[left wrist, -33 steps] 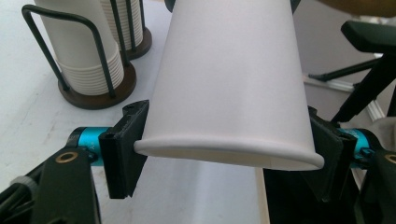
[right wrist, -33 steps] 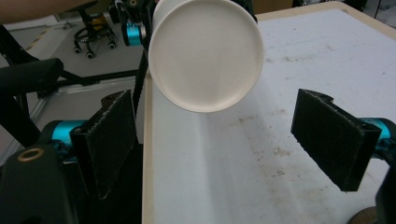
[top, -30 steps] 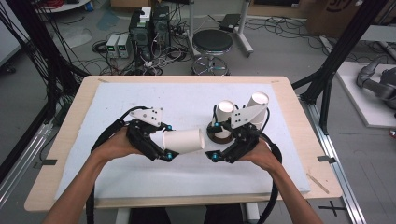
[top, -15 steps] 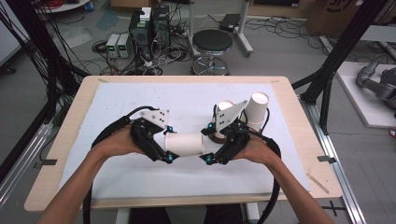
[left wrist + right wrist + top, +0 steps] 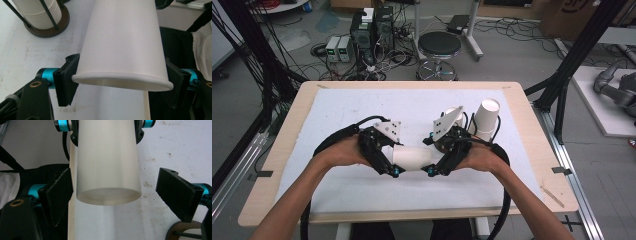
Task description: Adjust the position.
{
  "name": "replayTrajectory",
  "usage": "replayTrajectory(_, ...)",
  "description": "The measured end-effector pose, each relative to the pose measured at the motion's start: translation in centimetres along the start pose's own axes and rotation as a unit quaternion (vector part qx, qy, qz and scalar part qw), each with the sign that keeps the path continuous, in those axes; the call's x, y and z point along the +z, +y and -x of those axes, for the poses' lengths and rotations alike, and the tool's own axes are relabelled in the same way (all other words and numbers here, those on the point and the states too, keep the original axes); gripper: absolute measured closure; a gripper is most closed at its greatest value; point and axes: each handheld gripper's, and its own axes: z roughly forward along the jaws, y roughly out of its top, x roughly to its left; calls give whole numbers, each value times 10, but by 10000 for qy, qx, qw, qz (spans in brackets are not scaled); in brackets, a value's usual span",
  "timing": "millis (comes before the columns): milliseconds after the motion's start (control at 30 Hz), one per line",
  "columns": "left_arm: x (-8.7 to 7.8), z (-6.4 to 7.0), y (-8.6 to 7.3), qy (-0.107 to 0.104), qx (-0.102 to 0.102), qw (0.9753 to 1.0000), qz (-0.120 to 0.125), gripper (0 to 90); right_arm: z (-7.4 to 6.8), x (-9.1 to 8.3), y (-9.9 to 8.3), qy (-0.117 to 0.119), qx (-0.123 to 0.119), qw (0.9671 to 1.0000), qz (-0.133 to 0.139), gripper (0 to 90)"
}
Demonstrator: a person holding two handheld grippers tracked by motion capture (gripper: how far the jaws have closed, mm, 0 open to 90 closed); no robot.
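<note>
A white paper cup [image 5: 412,157] lies level above the table's near middle, between my two grippers. My left gripper [image 5: 393,159] is shut on it close to the rim; in the left gripper view both jaws press the cup [image 5: 122,37] just above its rolled lip, left gripper [image 5: 121,83]. My right gripper [image 5: 432,158] faces it from the other side and is open. In the right gripper view the cup's base end [image 5: 107,165] sits between the jaws of the right gripper [image 5: 117,195], close to one jaw and well apart from the other.
A dark round holder with thin rods carries a stack of white cups [image 5: 487,117] behind the right hand, with a second cup [image 5: 454,116] next to it. The same holder [image 5: 42,27] is nearby in the left gripper view. A white mat [image 5: 362,105] covers the wooden table [image 5: 522,90].
The right gripper has come left and its open jaws now straddle the cup's base end. The left gripper and the cup have drifted slightly toward the person.
</note>
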Motion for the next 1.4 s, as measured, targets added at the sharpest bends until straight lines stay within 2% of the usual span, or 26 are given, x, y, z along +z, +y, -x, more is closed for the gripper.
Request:
replayTrajectory(167, 3, -1, 2, -10, -6, 9998, -176, 257, 1, 5, 3, -12, -73, 9998, -177, 148)
replayTrajectory(300, 5, -1, 8, 4, 100, 9990, -432, 257, 2, 14, 5, -9, -114, 9993, -359, 150)
replayTrajectory(433, 6, -1, 13, -36, 134, 9988, -462, 257, 0, 19, 7, 52, -151, 9989, -445, 150)
replayTrajectory(633, 11, -2, 12, -27, 129, 9978, -650, 257, 0, 25, 10, 97, -195, 9981, -578, 151)
replayTrajectory(867, 14, -3, 12, -36, 131, 9972, -733, 257, 1, 32, 11, 82, -301, 9966, -756, 155)
replayTrajectory(1000, 13, -4, 11, -12, 131, 9970, -768, 257, 1, 35, 11, 119, -316, 9964, -782, 155)
replayTrajectory(1133, 11, -4, 10, -21, 102, 9969, -779, 258, 1, 34, 9, 98, -233, 9956, -901, 155)
replayTrajectory(1400, 13, -4, 8, -21, 128, 9954, -949, 259, 1, 39, 8, 113, -268, 9936, -1087, 165)
